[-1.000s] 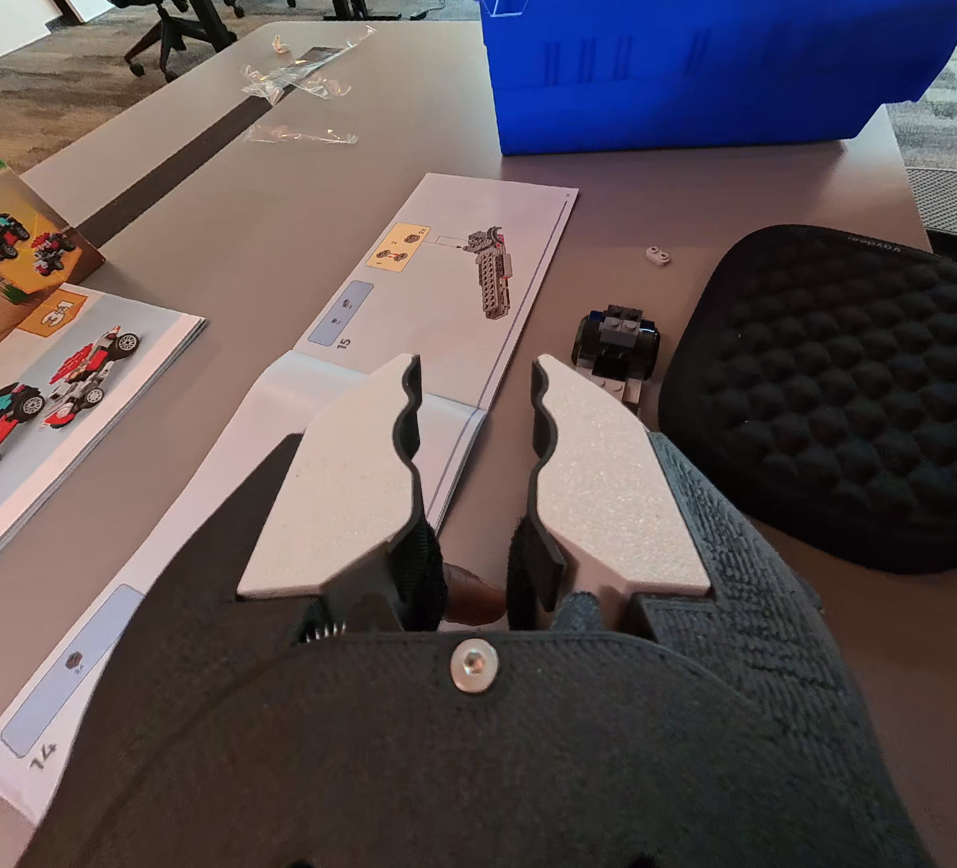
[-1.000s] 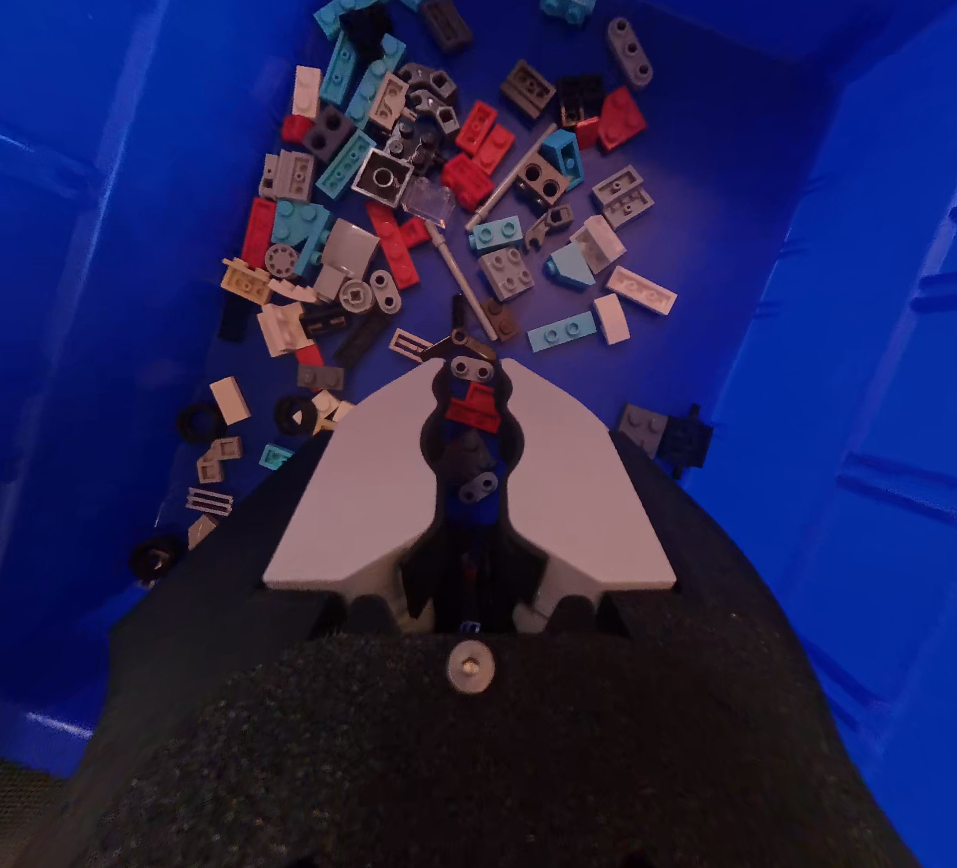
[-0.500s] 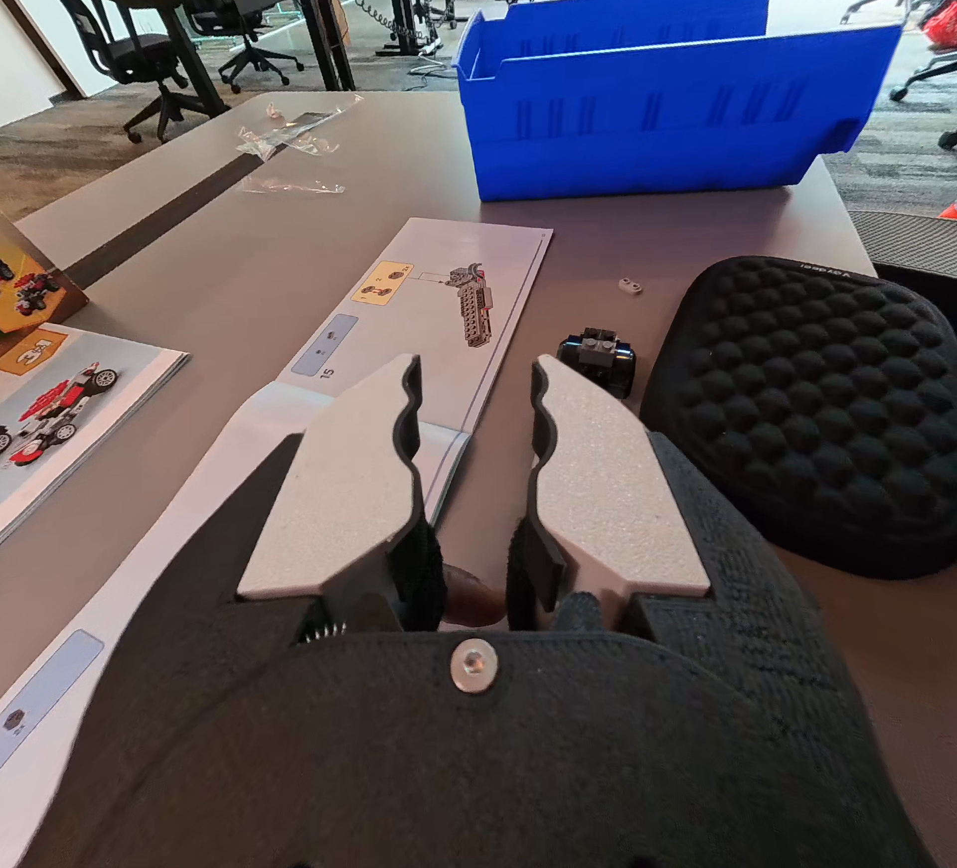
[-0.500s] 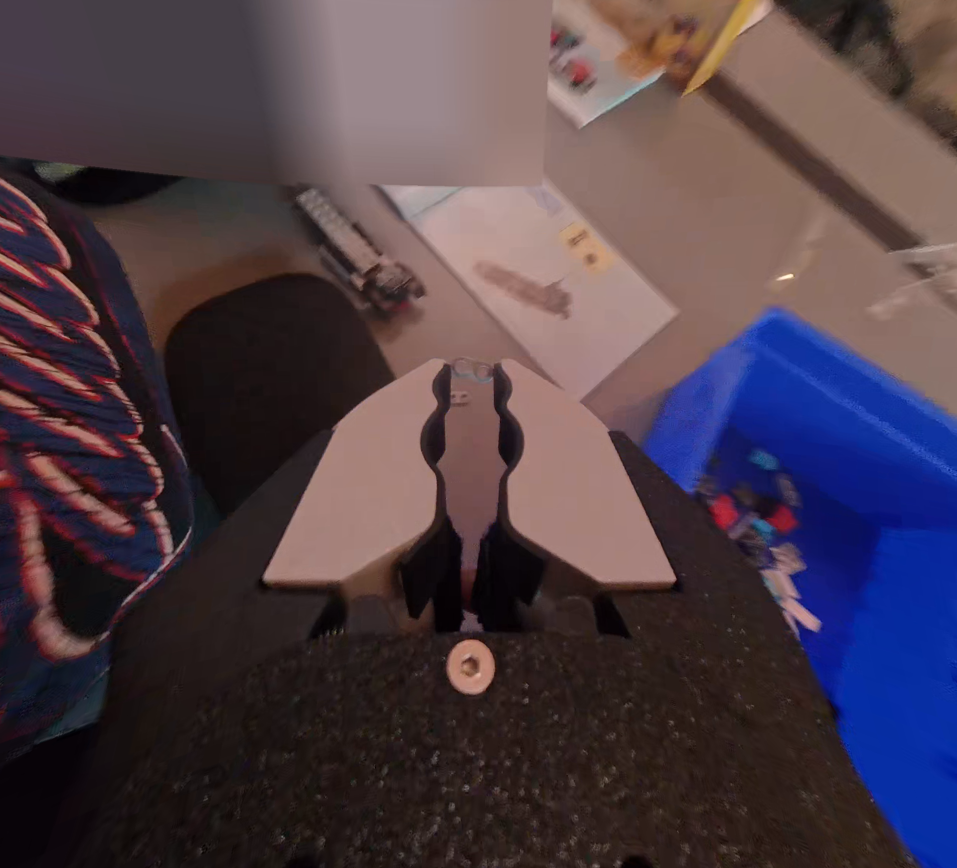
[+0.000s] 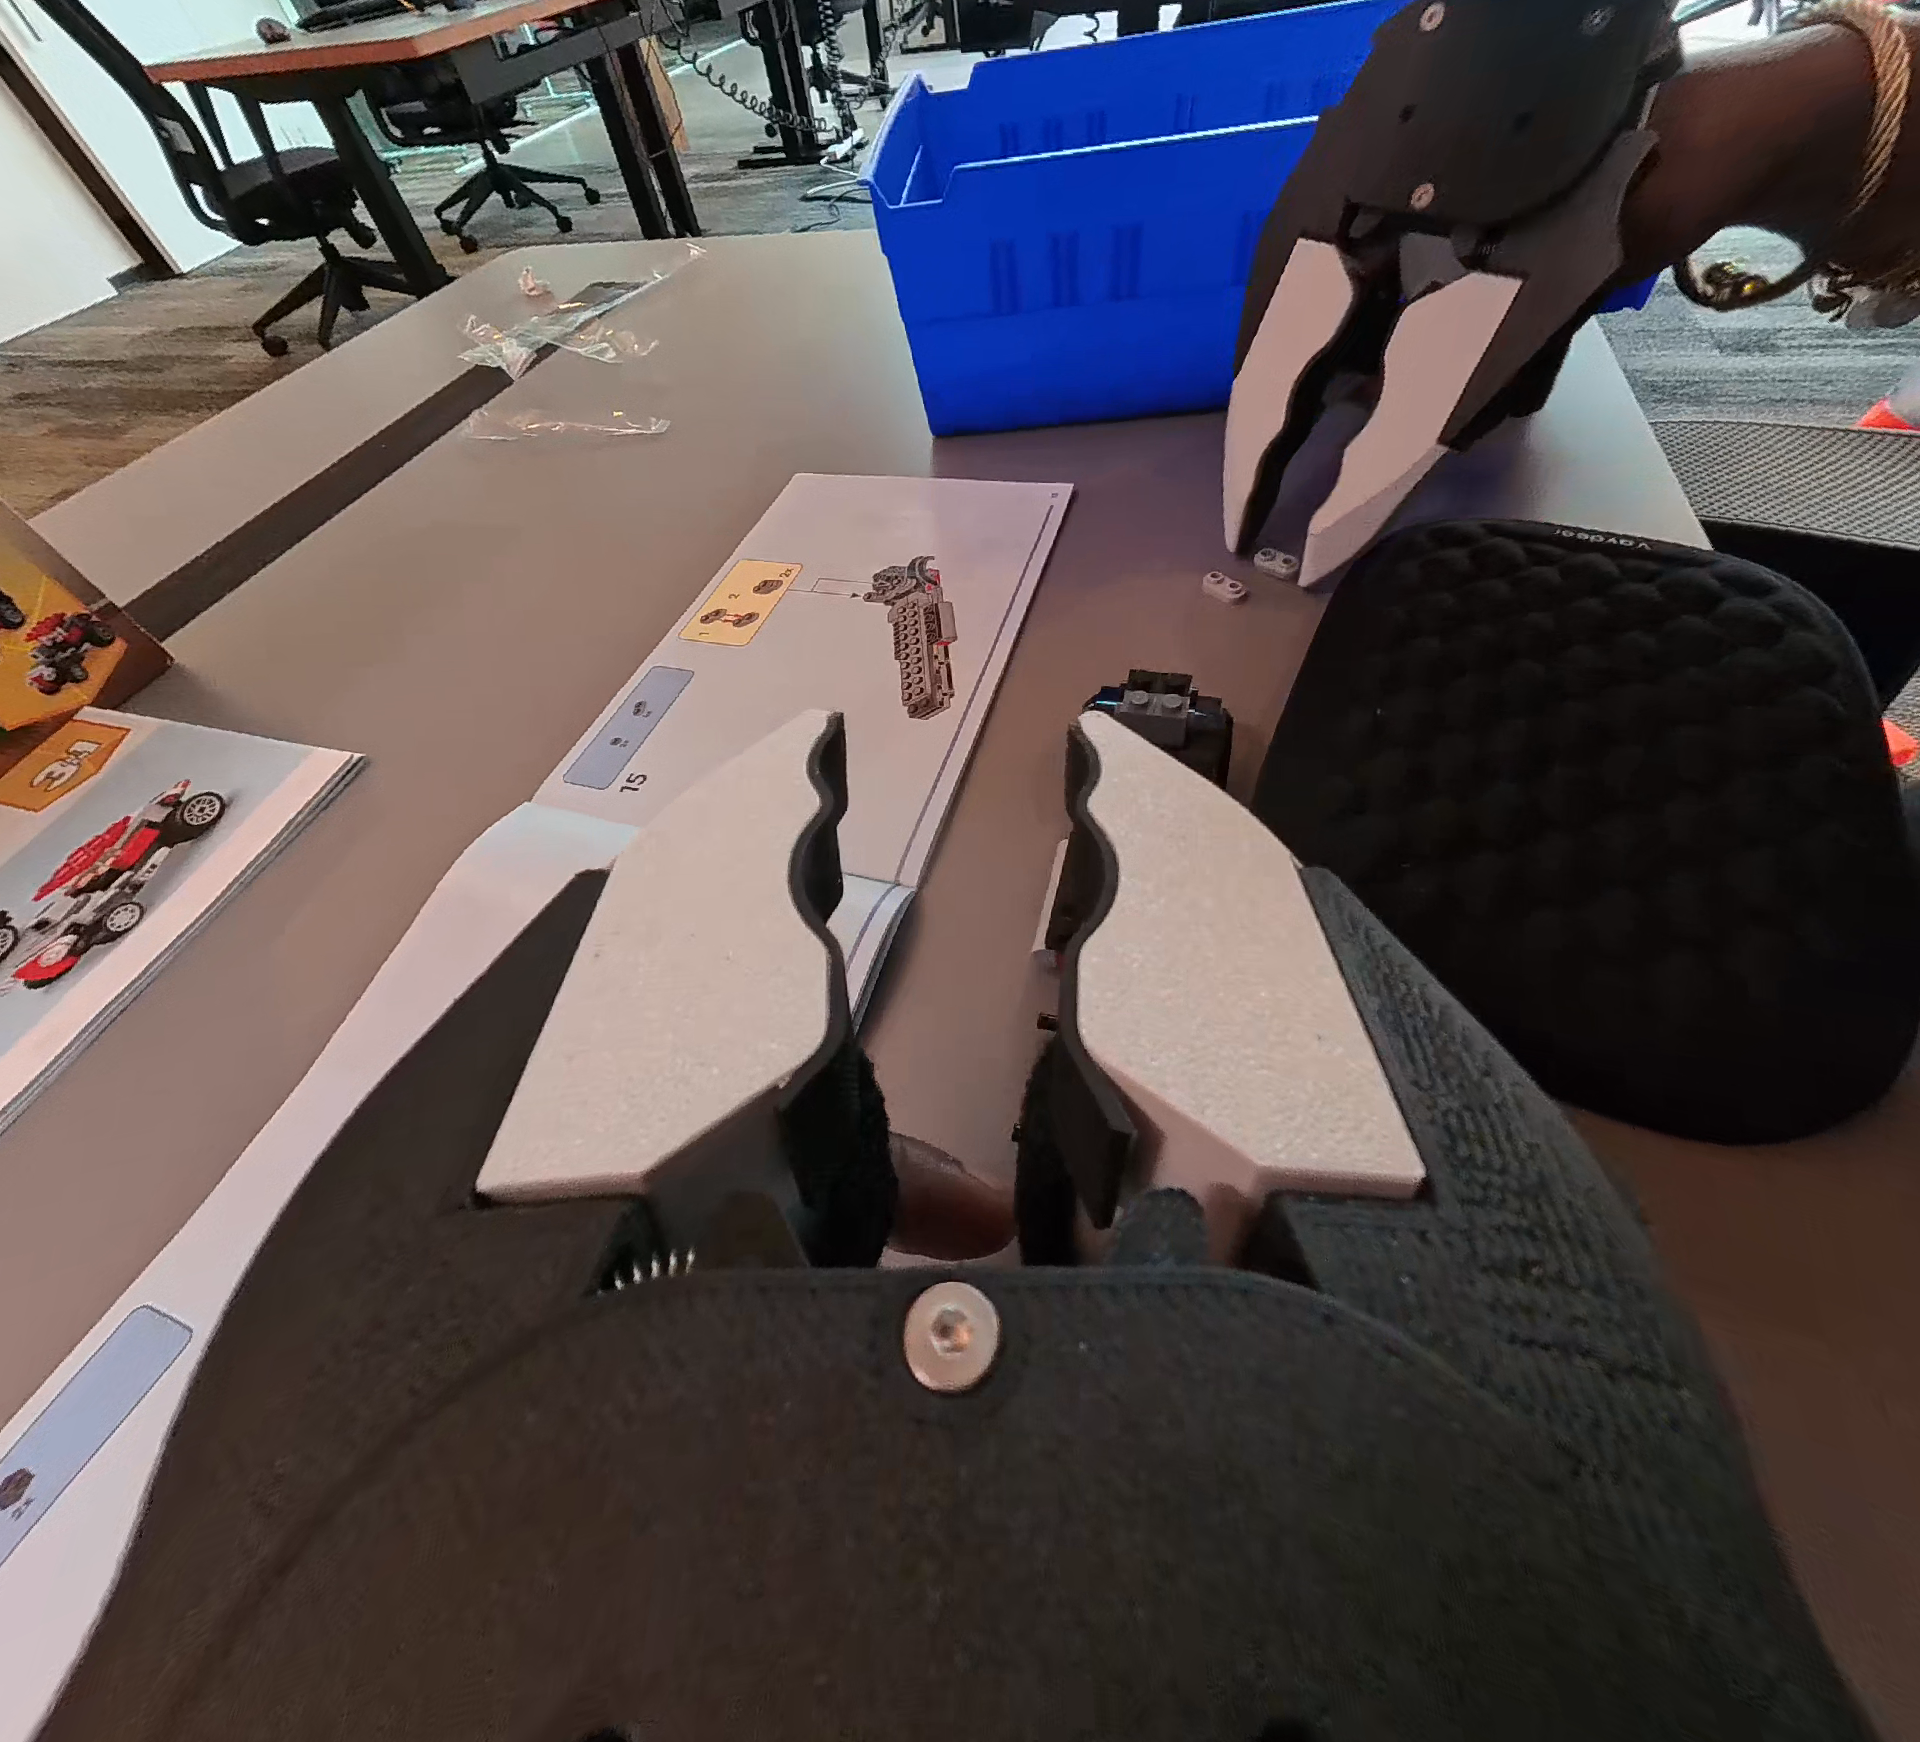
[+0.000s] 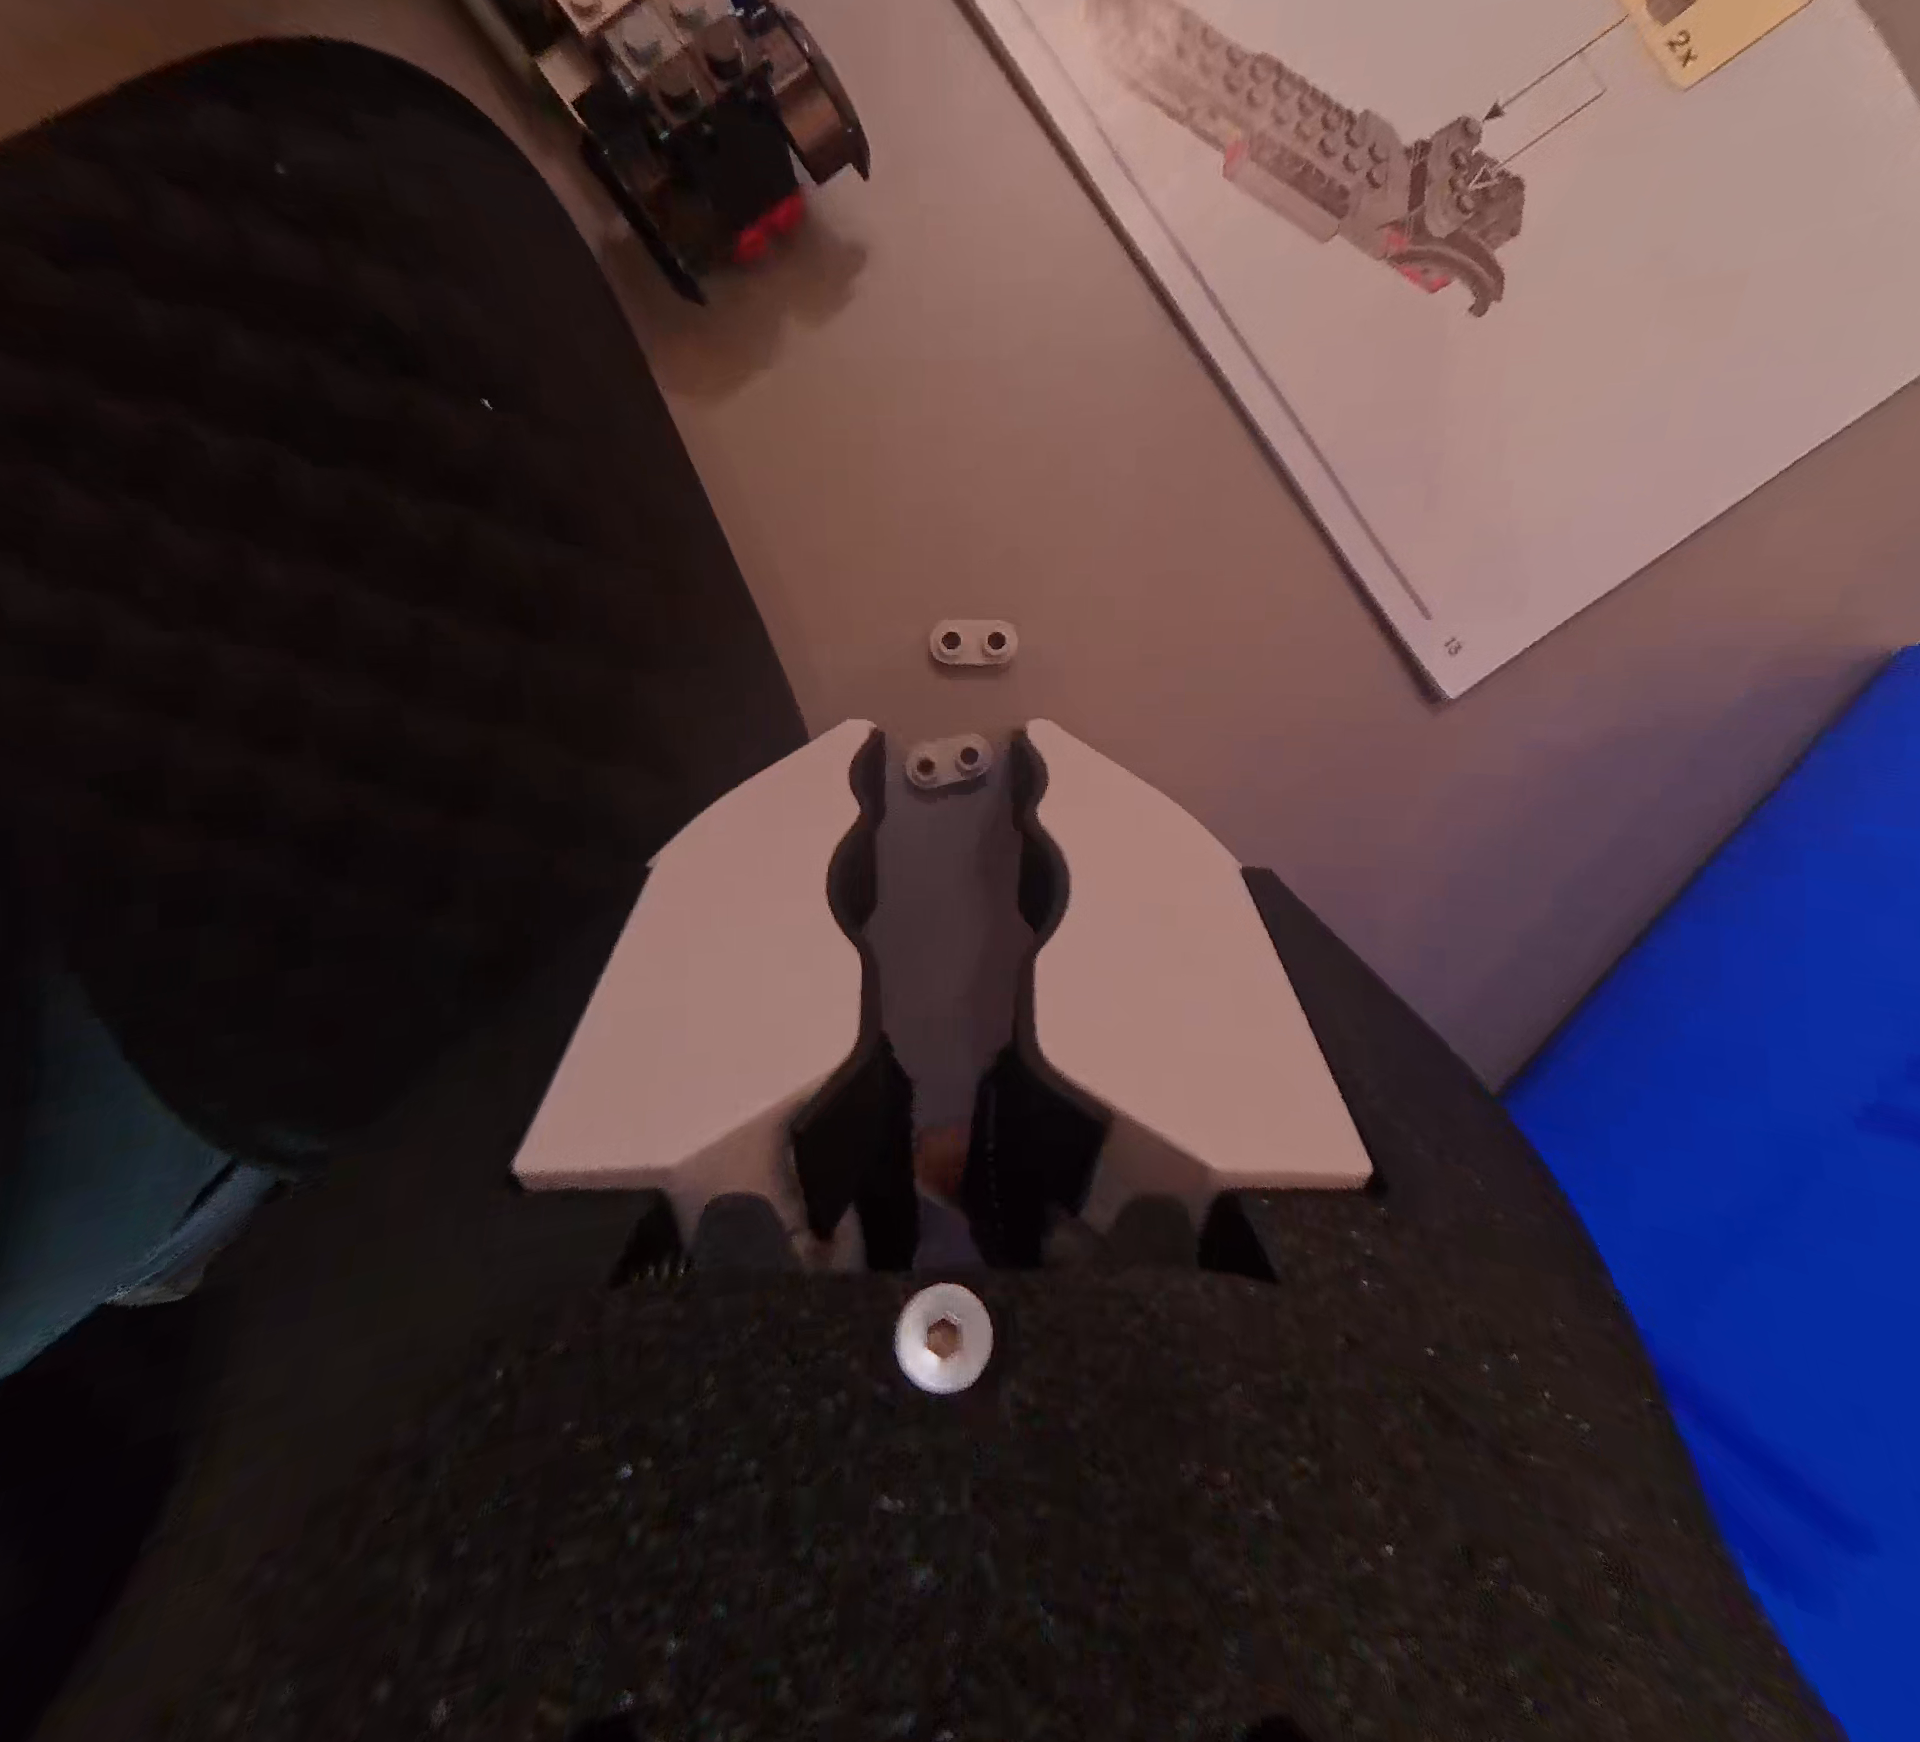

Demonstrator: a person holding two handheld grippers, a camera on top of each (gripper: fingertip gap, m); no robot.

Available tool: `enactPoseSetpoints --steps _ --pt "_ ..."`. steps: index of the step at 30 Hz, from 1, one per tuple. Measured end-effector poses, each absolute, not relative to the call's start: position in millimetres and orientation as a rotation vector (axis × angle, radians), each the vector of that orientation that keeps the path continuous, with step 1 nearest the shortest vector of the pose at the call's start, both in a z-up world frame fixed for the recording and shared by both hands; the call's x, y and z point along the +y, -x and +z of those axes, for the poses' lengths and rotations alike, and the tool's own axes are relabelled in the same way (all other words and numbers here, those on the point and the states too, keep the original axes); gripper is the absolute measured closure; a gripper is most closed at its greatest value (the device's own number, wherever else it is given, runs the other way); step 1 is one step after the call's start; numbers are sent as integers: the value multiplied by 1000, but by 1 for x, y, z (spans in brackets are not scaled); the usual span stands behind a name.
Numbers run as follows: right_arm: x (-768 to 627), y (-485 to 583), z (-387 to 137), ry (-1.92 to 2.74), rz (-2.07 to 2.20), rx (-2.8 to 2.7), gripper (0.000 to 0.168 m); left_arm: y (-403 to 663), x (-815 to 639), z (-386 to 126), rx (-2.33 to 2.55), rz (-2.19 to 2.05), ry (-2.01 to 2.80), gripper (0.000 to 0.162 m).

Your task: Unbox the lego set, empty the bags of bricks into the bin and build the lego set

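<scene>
My right gripper (image 6: 945, 738) points down at the grey table, just in front of the blue bin (image 5: 1081, 238). Its jaws are slightly apart. A small grey two-hole plate (image 6: 943, 765) lies on the table between the tips, touching neither finger. A matching plate (image 6: 972, 643) lies just beyond it. Both show in the left wrist view (image 5: 1276, 562) (image 5: 1226, 586), under the right gripper (image 5: 1273, 554). My left gripper (image 5: 951, 736) is open and empty, above the open instruction booklet (image 5: 883, 612). The partly built black and grey model (image 5: 1169, 721) sits by its right finger.
A black dimpled cushion (image 5: 1579, 809) lies right of the model, near the table's right edge. A second booklet (image 5: 125, 861) and the set's box (image 5: 62, 643) are at the left. Empty clear bags (image 5: 551, 331) lie at the back left. My hands' fingertips stand some 20 centimetres from each other.
My right gripper left the bin with a small grey plate, came down beside the first plate and opened, leaving the plate on the table. My left gripper drew back and tilted up a little, still open.
</scene>
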State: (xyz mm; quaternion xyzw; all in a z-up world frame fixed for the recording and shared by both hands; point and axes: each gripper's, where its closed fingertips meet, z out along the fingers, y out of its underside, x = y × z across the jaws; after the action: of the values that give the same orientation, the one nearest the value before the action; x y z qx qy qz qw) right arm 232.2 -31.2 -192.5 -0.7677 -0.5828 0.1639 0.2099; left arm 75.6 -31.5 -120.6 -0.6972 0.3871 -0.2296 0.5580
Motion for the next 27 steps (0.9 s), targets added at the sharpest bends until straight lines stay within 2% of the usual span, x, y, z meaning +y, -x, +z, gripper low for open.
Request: enactPoseSetpoints --steps 5,10,12,14,17,22,27 --pt "-33 -233 -177 2122 441 -1579 139 -75 -30 -123 911 -536 1653 122" --pt "-47 -248 -83 1916 531 -1443 140 -73 -28 -126 903 -532 1667 122" --pt "-32 -287 -42 1857 417 -1296 143 -73 -27 -128 901 -530 1675 122" --pt "-12 -344 -26 1886 262 -1163 147 -73 -27 -129 906 -529 1679 122" --pt "6 -410 -65 2072 176 -1220 147 -75 -26 -130 916 -526 1679 122" --pt "26 -447 -147 2229 72 -1714 146 -74 -24 -128 917 -505 1667 122" --pt "42 -457 -179 2310 108 -1868 145 -68 -24 -125 889 -478 1649 122"
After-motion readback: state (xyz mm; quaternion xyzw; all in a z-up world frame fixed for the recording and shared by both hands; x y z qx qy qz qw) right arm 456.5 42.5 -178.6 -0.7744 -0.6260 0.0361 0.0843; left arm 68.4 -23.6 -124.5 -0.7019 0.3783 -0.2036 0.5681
